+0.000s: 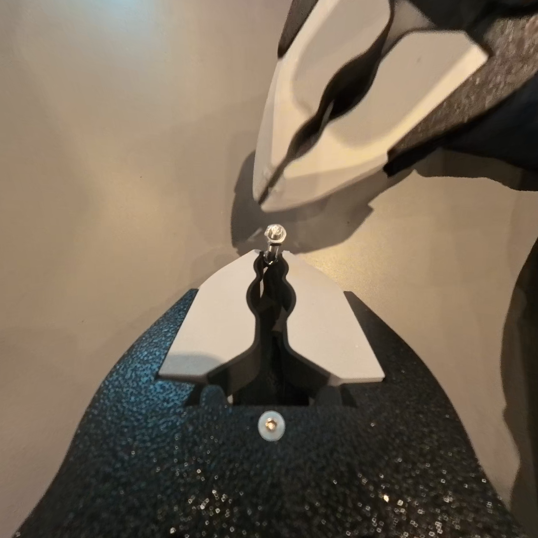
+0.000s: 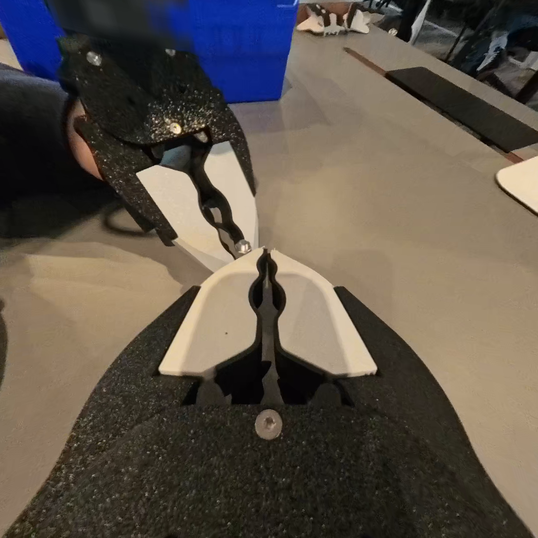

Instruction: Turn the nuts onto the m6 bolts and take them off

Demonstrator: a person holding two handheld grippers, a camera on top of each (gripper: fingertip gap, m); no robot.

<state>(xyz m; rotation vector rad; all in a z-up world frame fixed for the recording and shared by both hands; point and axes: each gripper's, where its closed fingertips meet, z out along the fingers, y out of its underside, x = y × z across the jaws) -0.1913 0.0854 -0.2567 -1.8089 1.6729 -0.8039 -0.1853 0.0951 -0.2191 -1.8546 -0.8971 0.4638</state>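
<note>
The bolt (image 1: 272, 246) is sticking out past my left gripper (image 1: 270, 256), whose fingers are pinching its shank, nut (image 1: 276, 234) sitting at the end. My right gripper (image 2: 268, 251) is hovering just beside it, fingers closed on nothing visible. I judge I'm between turns; next calls for opening around the nut.

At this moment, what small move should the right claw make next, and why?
Probably open the right claw slightly and ease it onto the nut. The left claw pinches the bolt with the nut at its tip, while the right claw is shut, holds nothing visible and sits just short of it.
</note>
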